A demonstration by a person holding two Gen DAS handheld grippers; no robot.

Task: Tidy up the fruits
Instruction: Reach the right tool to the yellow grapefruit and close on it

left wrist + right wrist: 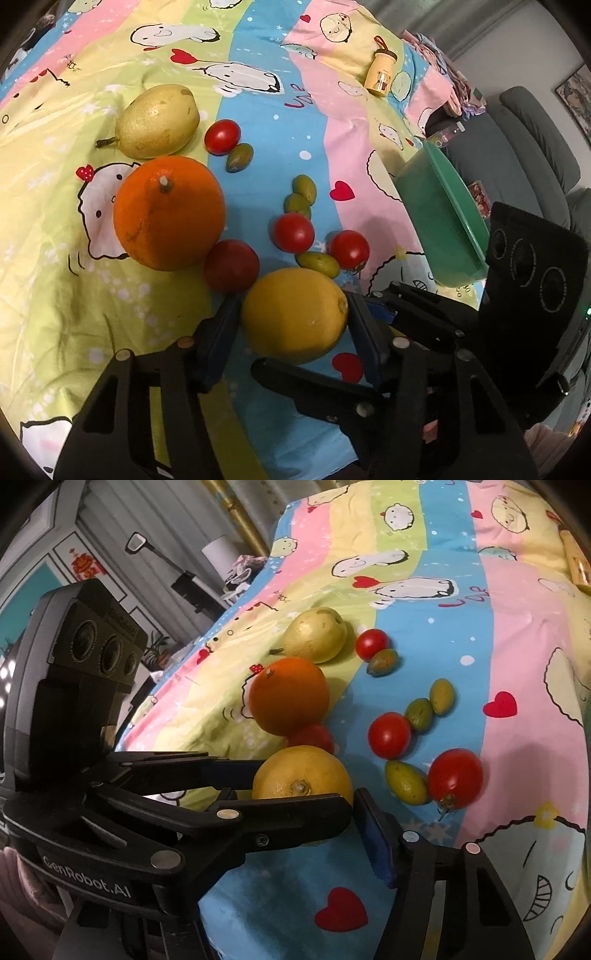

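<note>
Presently, the left claw straddles the lemon in the lower middle of the left view, and both pads seem to press on its sides, so I judge it to be gripping the fruit. The right claw comes in from the right of that view and also reaches around the lemon. One blue pad shows just beside the fruit, but the other is hidden behind the left claw, so I cannot tell whether it grips.

Just above the lemon a dark red tomato touches it, with the orange behind that. A small green fruit and another tomato lie just beside the lemon to the upper right. The pear lies well apart at the upper left. All of this rests on a cartoon-print sheet. A green basin stands at the right of the frame, probably where the fruit should go.

To do this step well, I would keep the pads on the widest part of the lemon, since the round, waxy skin can slip out. One claw should yield so the two do not collide. A straight lift before turning toward the basin would avoid rolling the touching tomato and green fruit.
</note>
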